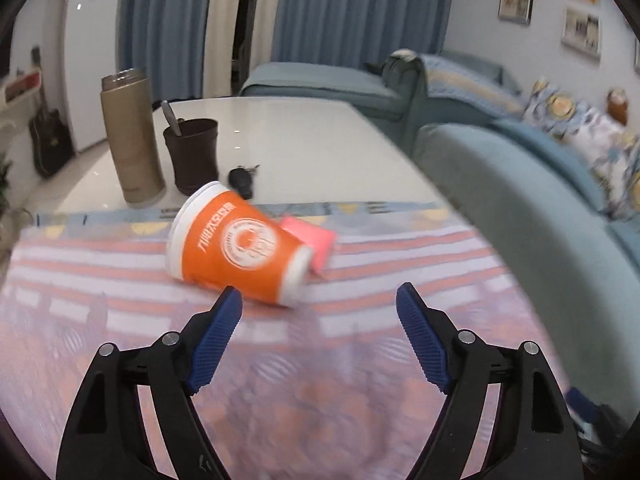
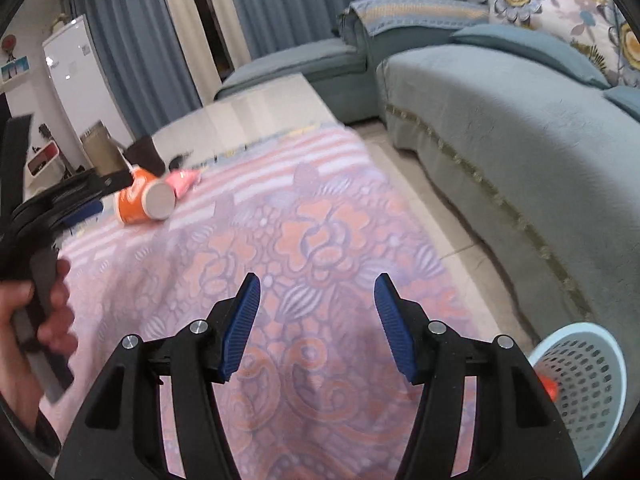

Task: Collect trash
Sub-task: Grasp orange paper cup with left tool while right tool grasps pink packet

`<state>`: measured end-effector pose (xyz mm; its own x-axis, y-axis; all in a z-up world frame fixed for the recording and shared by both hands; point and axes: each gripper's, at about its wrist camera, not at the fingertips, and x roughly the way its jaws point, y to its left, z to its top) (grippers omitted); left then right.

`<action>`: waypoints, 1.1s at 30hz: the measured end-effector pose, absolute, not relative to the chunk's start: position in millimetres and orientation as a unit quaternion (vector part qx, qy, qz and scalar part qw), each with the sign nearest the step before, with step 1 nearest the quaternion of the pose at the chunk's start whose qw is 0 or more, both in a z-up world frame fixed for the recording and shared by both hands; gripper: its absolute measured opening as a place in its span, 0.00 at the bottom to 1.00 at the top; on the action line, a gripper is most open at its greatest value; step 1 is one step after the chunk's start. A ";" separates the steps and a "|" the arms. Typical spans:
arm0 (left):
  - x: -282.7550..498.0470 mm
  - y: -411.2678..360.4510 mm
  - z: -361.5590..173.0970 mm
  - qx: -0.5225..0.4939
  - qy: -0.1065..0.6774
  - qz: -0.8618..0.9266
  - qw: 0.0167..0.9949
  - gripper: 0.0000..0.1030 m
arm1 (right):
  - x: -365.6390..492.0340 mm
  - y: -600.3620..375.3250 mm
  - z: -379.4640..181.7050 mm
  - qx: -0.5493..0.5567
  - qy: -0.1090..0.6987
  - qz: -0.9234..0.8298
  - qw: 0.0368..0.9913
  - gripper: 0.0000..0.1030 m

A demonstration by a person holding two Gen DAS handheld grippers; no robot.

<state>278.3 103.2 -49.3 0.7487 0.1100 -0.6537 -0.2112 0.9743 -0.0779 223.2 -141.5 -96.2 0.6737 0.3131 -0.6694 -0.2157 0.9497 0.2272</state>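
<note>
Orange paper cup [image 1: 240,246] lies on its side on the patterned cloth [image 1: 120,320] over the tabletop [image 1: 300,148]; a pink item [image 1: 312,240], too blurred to identify, touches its base; left gripper [image 1: 318,306] sits just short of the cup, jaws wide apart and empty; right gripper [image 2: 316,294] hangs over bare cloth, jaws open, empty; pale blue basket [image 2: 592,392] stands on the floor near the sofa [image 2: 520,120].

The paper cup [image 1: 240,244] is orange with white rims and a white round emblem; a pink packet [image 1: 316,242] lies behind it. The tablecloth [image 2: 312,240] shows pink-orange flowers and stripes on lilac. The basket [image 2: 588,384] is pale blue.
</note>
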 end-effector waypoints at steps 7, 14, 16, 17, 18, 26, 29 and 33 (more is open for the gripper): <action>318.3 118.8 -84.2 -0.025 0.390 0.146 0.909 0.48 | 220.3 -144.8 -97.3 0.071 0.373 0.157 0.912 0.54; 273.6 166.2 -78.9 -0.044 0.382 0.140 0.912 0.42 | 214.4 -126.7 -96.0 0.028 0.364 0.160 0.917 0.54; 261.4 187.5 -76.7 -0.057 0.385 0.143 0.910 0.41 | 215.1 -123.4 -96.7 0.021 0.366 0.160 0.916 0.54; 255.6 194.3 -75.2 -0.063 0.387 0.133 0.910 0.41 | 215.2 -122.5 -97.1 0.019 0.367 0.160 0.916 0.54; 247.7 201.5 -72.7 -0.069 0.388 0.118 0.912 0.47 | 215.7 -122.3 -97.7 0.019 0.369 0.159 0.915 0.54; 252.3 218.7 -57.1 -0.140 0.353 0.051 0.924 0.82 | 228.5 -86.5 -74.9 -0.002 0.388 0.217 0.896 0.54; 288.8 221.9 -73.0 -0.181 0.376 0.055 0.907 0.82 | 251.3 -46.3 -48.8 -0.025 0.380 0.255 0.889 0.54; 311.9 226.7 -90.0 -0.195 0.387 0.077 0.898 0.65 | 297.0 12.1 -36.2 -0.067 0.353 0.286 0.888 0.55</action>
<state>311.9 226.7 -90.0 0.6884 -0.0136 -0.7252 -0.2889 0.9120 -0.2913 297.0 12.1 -36.2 0.5873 0.4603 -0.6657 -0.5552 0.8276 0.0825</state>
